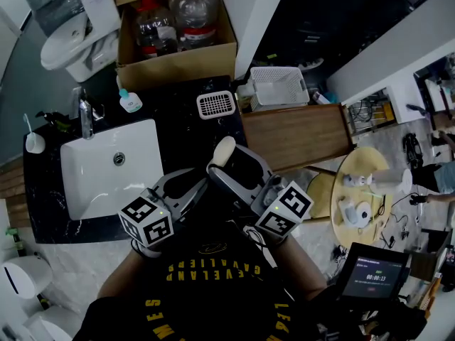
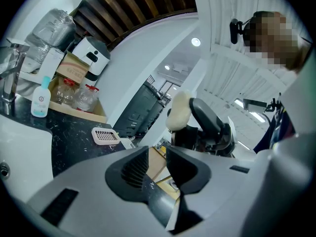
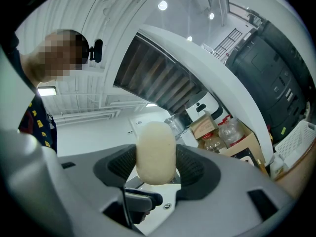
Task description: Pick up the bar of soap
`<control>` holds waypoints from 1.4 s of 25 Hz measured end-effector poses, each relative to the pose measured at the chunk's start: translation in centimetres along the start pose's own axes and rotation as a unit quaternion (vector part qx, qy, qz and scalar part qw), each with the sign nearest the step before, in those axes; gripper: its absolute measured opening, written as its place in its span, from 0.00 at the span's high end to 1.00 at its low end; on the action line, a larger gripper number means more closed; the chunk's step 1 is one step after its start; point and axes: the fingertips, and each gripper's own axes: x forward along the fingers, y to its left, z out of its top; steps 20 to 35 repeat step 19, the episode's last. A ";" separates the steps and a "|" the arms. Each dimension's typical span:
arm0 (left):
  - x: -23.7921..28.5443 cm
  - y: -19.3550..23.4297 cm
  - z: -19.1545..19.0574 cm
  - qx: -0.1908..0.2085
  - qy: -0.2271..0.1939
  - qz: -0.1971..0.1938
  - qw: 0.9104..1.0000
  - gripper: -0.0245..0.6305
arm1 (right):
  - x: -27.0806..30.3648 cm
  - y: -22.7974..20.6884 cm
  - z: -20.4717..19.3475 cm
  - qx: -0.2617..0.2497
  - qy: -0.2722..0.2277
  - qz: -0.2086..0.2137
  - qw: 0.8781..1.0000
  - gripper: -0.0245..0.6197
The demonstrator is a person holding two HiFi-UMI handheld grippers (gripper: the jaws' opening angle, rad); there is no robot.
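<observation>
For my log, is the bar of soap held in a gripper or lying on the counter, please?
Held: the right gripper is shut on the bar of soap, off the counter.

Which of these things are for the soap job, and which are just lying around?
For the job:
bar of soap, clamped in the jaws of the right gripper
left gripper, jaws apart, empty

Just lying about:
sink, tap, small bottle, slotted white tray, cardboard box, white basket
</observation>
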 end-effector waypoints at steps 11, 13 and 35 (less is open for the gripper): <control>-0.1 0.0 0.0 -0.002 0.000 0.001 1.000 0.78 | 0.0 0.0 0.0 -0.003 0.001 -0.001 1.000 0.55; -0.1 0.0 0.0 -0.003 -0.001 0.001 1.000 0.78 | 0.0 -0.1 0.1 -0.004 0.001 -0.002 1.000 0.55; -0.3 0.1 0.1 -0.005 0.000 0.002 1.000 0.78 | 0.2 -0.3 0.1 -0.010 0.005 -0.007 1.000 0.55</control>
